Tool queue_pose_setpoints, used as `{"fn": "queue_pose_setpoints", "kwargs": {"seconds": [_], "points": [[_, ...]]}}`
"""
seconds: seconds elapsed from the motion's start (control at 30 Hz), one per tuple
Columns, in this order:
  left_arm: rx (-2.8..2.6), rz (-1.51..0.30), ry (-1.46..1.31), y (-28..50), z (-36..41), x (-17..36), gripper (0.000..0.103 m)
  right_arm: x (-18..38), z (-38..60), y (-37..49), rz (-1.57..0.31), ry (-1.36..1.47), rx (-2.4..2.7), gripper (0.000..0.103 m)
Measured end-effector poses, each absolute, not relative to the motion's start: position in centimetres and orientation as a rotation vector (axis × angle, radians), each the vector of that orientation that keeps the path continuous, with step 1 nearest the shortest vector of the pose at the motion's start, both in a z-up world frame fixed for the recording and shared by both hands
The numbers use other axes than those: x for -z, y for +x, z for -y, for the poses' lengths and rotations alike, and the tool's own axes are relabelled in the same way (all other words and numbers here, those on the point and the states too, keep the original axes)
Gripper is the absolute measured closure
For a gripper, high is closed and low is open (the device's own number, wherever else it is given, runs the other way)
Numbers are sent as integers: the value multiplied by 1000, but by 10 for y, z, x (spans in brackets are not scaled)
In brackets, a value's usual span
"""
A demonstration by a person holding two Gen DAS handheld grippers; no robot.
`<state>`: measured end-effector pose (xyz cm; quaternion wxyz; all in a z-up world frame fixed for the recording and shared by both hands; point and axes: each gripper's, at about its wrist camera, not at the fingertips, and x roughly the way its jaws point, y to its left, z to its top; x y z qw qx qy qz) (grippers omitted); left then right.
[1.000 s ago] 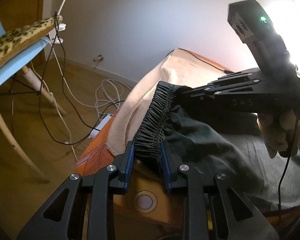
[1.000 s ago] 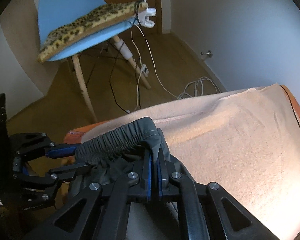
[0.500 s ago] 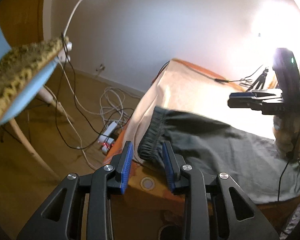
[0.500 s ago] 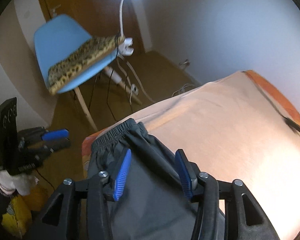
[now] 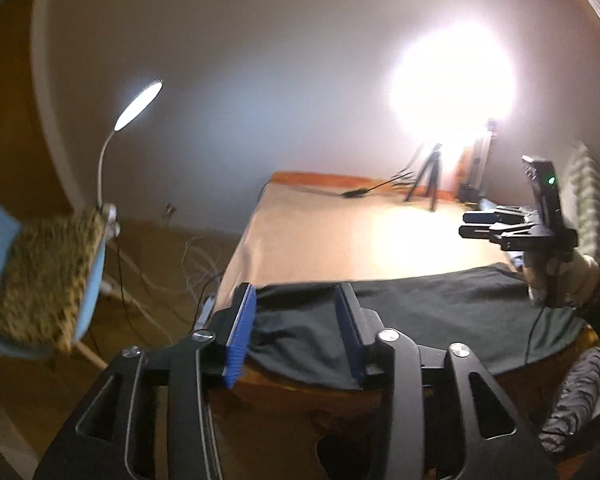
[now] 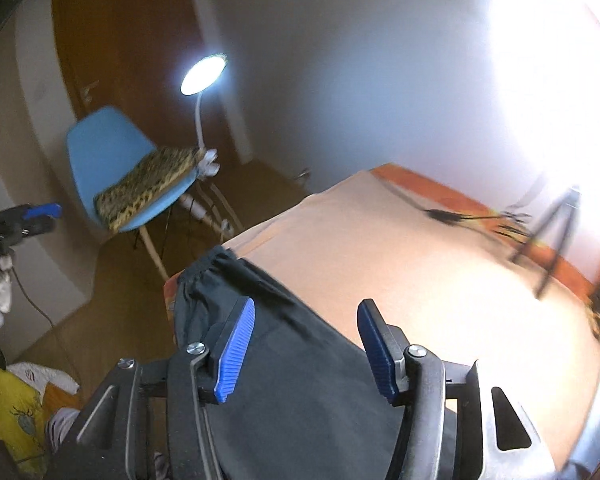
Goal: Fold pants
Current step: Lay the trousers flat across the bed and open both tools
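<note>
The dark pants (image 5: 420,312) lie flat along the near edge of the bed, on a beige blanket (image 5: 340,240). Their elastic waistband (image 6: 204,268) lies at the bed's left corner. My left gripper (image 5: 296,332) is open and empty, raised above and in front of the waistband end. My right gripper (image 6: 306,344) is open and empty, lifted above the pants; it also shows in the left wrist view (image 5: 496,228) at the right. The left gripper shows at the far left of the right wrist view (image 6: 32,216).
A blue chair (image 6: 112,160) with a leopard cushion and a clip lamp (image 6: 202,70) stands left of the bed. Cables (image 5: 196,256) lie on the wooden floor. A tripod (image 6: 548,236) and a black cable (image 5: 360,192) sit at the bed's far side. Clothes (image 6: 12,412) lie on the floor.
Both grippers opened and let go of the waistband, then pulled up and back from the bed. The pants now lie flat on the blanket.
</note>
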<state>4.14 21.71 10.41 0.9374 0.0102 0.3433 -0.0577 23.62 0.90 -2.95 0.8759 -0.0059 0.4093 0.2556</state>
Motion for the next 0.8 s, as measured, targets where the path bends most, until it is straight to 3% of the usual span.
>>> {"fn": "queue_pose_setpoints", "kwargs": {"seconds": [0.13,0.27,0.57,0.67,0.8], "points": [[166,-673,32,35,-187,-139,63,8,51,202,-807,10,-472,38],[232,-686,45,40,-151,-133,63,1,101,162,-793,7,-425,25],[465,-780,56,58,-38,-36,63,31,207,67,-876,42,-235,26],[548,-833,82,59,4,3,63,45,237,36,-921,72,-187,36],[634,-904,142,58,56,51,63,64,255,8,-986,72,-158,38]]}}
